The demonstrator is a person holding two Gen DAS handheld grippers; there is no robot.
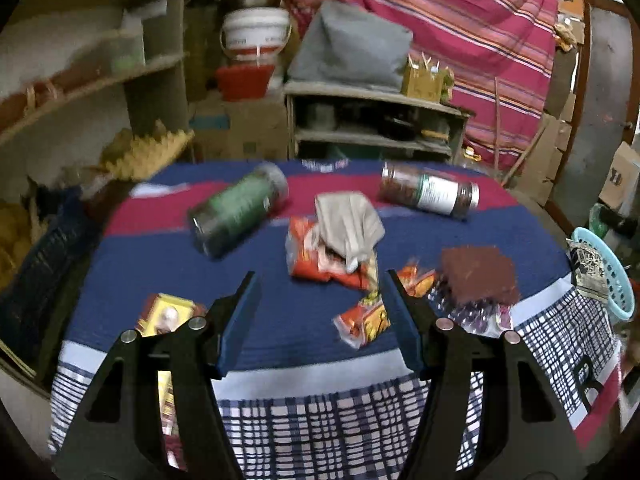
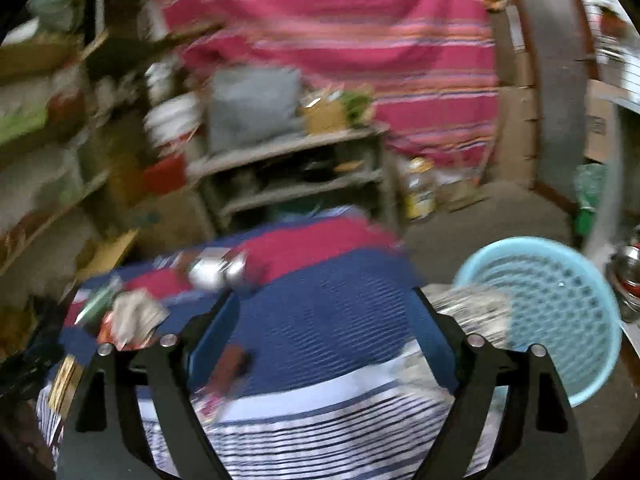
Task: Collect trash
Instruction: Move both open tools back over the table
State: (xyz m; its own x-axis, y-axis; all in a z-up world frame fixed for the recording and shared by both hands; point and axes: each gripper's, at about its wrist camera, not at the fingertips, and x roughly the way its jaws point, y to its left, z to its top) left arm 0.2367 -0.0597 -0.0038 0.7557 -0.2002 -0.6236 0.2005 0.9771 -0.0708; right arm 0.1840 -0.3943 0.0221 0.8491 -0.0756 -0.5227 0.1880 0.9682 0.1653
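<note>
While both views blur, left gripper spread, nothing between, orange wrapper just beyond, two jars behind, right gripper spread, empty, blue basket beside.

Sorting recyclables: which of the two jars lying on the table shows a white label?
The right jar, with brown contents and a white label; the left jar has a green label.

Left gripper and right gripper, jaws apart, empty.
</note>
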